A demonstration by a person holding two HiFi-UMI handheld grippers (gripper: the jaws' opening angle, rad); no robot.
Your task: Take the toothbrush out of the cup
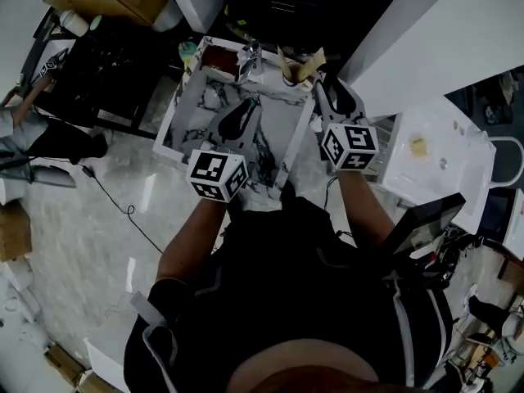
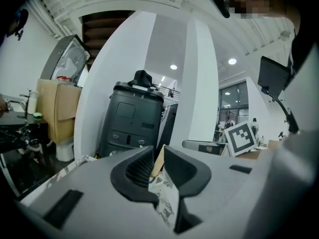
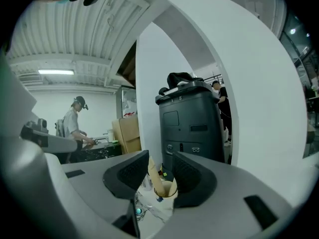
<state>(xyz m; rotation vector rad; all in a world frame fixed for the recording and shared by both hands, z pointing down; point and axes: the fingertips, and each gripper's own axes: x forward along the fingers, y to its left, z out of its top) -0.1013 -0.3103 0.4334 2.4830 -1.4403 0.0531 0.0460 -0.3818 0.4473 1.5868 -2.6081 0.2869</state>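
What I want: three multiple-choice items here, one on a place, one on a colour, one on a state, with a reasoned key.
1. Where does the cup stand?
A. On the floor
B. At the far edge of the marble tabletop
C. On a cardboard box
2. What colour is the cup?
A. Tan
B. Blue
C. Black
3. How is the right gripper?
A. Shut on the cup
B. Shut on a cloth
C. Open, short of the cup
Key: 1 B, the head view shows it there; 2 A, it looks tan; 3 C, its jaws stand apart, the cup beyond them.
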